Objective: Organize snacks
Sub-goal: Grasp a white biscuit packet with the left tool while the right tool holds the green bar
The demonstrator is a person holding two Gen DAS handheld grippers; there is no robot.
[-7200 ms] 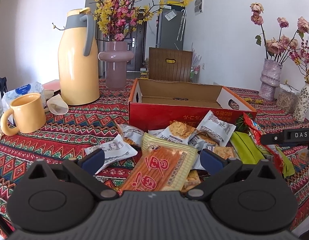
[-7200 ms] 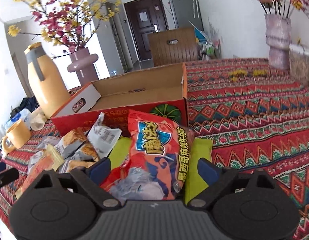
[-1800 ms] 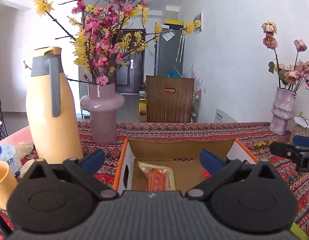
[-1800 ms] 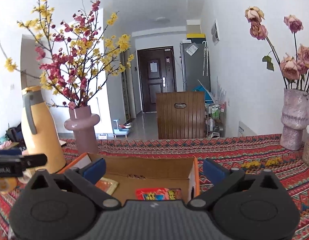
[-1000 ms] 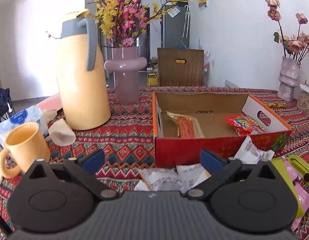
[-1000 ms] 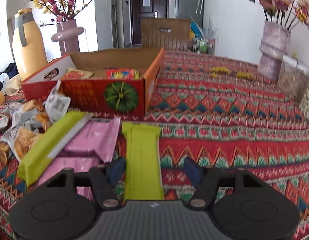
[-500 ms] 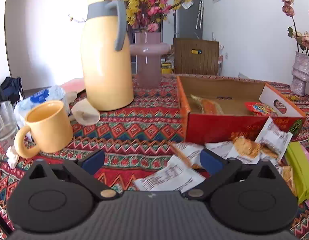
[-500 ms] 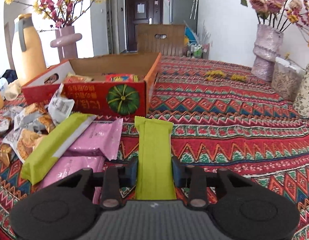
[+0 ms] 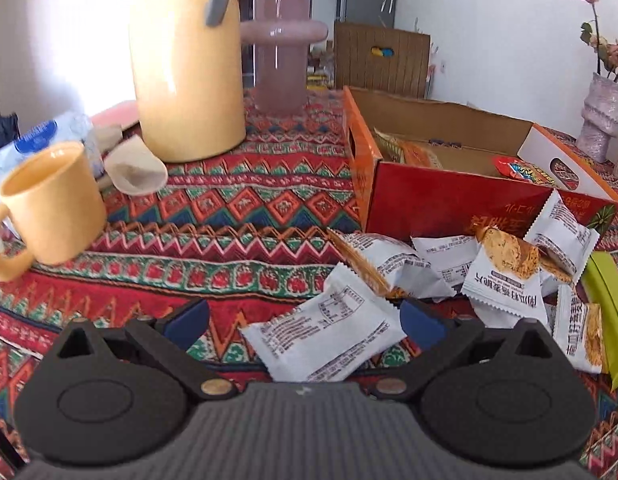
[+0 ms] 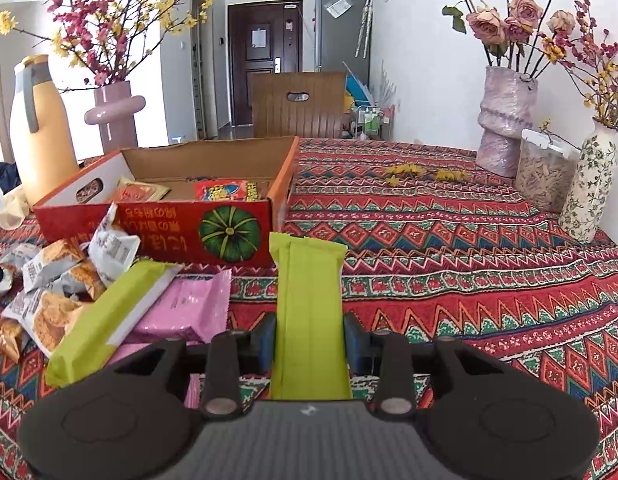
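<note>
Right gripper (image 10: 309, 338) is pinching a green bar (image 10: 307, 304), its far end pointing toward the box (image 10: 229, 236). Left gripper (image 9: 305, 318) is hovering with fingers spread wide around a white packet (image 9: 325, 334), not touching it. More white packets (image 9: 505, 268) are lying piled against the box front. Mug (image 9: 49, 204) and thermos (image 9: 187, 60) are standing left of the box; pink packets (image 10: 181, 310) and a second green bar (image 10: 109, 320) are sitting in front of it.

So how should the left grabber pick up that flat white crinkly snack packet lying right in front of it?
Grip the flat white snack packet across its short width, near its middle, coming down from above. It lies flat and slanted on the patterned tablecloth, already between the open left gripper fingers, with its two long edges free.
</note>
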